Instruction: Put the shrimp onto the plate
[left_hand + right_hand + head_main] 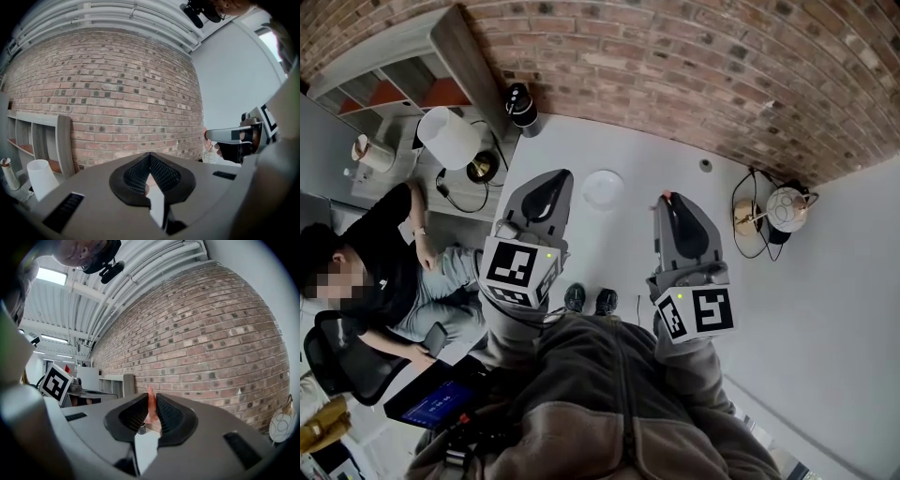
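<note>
A small round white plate (603, 188) lies on the white table (825, 309), between my two grippers and a little beyond them. My right gripper (667, 200) is shut on an orange-pink shrimp (667, 196), whose end pokes out past the jaw tips just right of the plate. In the right gripper view the shrimp (151, 406) stands upright, pinched between the black ribbed pads (166, 414), with the brick wall behind. My left gripper (557, 178) is held left of the plate; its jaws meet with nothing between them (150, 155). Both grippers are raised above the table.
A white-shaded lamp (448, 138) and a black cylinder (521, 103) stand at the table's far left. A globe-shaped lamp with a cable (786, 208) sits at the right, with a small grey knob (705, 165) nearby. A seated person (380, 272) and a shelf (403, 75) are at left.
</note>
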A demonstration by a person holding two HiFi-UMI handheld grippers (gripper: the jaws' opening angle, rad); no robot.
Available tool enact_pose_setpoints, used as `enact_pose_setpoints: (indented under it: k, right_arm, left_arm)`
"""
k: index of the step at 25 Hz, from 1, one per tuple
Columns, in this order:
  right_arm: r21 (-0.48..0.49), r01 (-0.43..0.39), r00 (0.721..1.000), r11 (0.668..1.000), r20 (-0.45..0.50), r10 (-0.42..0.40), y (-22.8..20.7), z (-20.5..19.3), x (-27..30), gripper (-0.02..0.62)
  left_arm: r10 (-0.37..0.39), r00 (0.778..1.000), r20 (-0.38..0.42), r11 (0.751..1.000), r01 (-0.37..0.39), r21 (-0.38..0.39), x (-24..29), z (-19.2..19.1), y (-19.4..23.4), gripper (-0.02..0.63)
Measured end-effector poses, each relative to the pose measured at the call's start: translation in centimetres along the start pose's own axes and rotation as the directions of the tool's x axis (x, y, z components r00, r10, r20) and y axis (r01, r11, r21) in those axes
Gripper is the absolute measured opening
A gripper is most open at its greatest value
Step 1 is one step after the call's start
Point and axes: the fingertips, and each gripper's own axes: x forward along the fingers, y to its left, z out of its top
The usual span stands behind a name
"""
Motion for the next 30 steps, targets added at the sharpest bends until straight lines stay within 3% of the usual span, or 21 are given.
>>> enact_pose_setpoints:
  k: [20,30]
  right_arm:
    - [0.037,0.004,0.992,0.999,-0.124,0.001,-0.6,-5.9,3.0,0.052]
    - [0.078,0.007,0.978,0.997,-0.209,0.009,-1.1,-9.2,3.8,0.052]
  left_arm:
    - [0.009,0.996,-0.093,0.997,-0.016,-0.07,1.9,-4.9,1.7,0.005]
    - [0.002,0.983,-0.185,0.993,-0.024,-0.114,3.0,-9.1,1.8,0.005]
